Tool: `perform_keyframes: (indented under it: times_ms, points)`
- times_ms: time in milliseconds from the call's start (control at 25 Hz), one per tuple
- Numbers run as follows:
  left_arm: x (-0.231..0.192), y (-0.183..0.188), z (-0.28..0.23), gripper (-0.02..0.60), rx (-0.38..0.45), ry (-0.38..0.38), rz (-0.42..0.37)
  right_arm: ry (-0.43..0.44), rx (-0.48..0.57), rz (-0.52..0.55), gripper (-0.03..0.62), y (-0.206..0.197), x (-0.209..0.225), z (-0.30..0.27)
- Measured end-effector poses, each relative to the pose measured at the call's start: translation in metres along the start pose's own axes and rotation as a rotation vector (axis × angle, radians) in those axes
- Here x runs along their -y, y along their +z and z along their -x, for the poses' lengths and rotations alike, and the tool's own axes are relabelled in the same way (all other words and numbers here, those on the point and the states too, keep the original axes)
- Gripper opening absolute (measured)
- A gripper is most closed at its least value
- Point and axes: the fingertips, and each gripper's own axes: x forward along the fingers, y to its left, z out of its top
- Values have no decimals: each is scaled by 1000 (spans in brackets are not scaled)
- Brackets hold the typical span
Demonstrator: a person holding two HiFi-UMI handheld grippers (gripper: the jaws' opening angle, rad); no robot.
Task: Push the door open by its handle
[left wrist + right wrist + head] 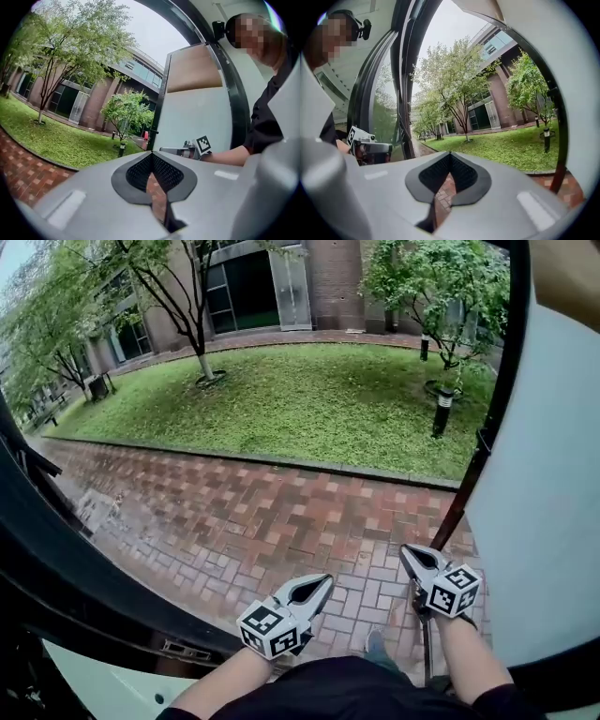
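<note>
We note a red-brown brick pavement (pixel 281 512) across the middle of the head view, with a glossy patch at its left. A kerb (pixel 281 460) separates it from a lawn (pixel 309 399) above. Trees stand at upper left (pixel 47 343), upper centre (pixel 202 352) and upper right (pixel 441 277). A brick building (pixel 333 277) with dark glazing (pixel 248 292) closes the top edge. Two dark bollard lamps (pixel 441 413) stand on the lawn at right. The sky (pixel 150 33) is pale grey and the daylight is diffuse.
</note>
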Motion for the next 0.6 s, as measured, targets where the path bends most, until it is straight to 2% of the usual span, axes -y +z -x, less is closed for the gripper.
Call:
perform_keyframes:
  times_ms: [120,360,600]
  points:
    - [21,2,33,-3,-16,-10,6,-27,-3,17,1,0,-37,26]
    - [44,1,64,-4,-34,-4,-3,-56,3,1,0,-4,-80,80]
    - [71,-1,75,-5,4,48,-13,-75,-21,35,0,-9,-85,133]
